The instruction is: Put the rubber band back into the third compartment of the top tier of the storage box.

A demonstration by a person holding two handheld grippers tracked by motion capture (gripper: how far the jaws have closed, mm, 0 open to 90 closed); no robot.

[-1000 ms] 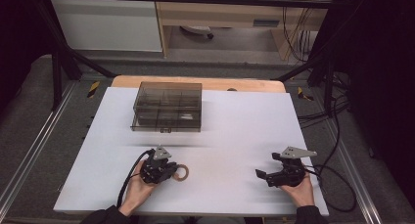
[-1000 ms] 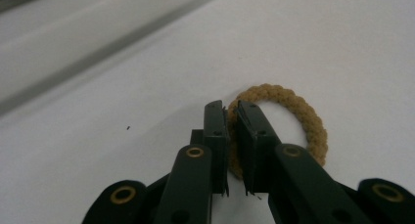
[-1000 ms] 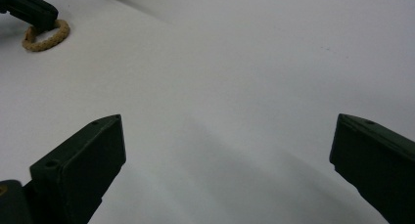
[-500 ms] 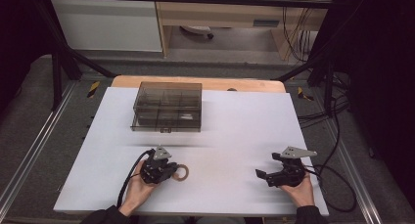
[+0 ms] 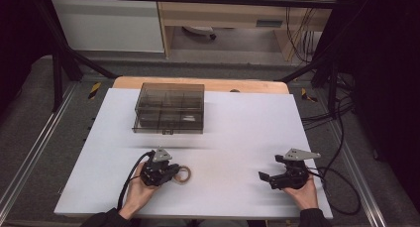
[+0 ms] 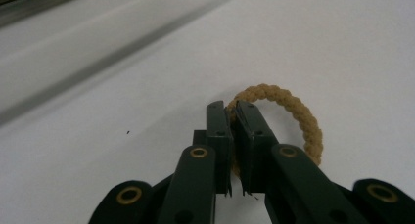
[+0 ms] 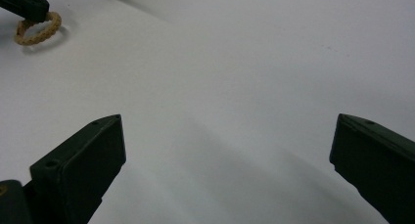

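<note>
One braided ring (image 6: 293, 111) is pinched by the left claw (image 6: 235, 116) (right claw (image 7: 225, 160) gapes wide, empty); it should be lifted slowly off the table (image 5: 237, 128).

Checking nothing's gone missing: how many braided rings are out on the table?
1. The tan braided ring lies near the front left, pinched in the left tool. The smoky organizer box may hide more.

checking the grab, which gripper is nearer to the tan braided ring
Left. The left gripper has its jaws shut on the tan braided ring. The right gripper sits open, far across the white table from it.
</note>
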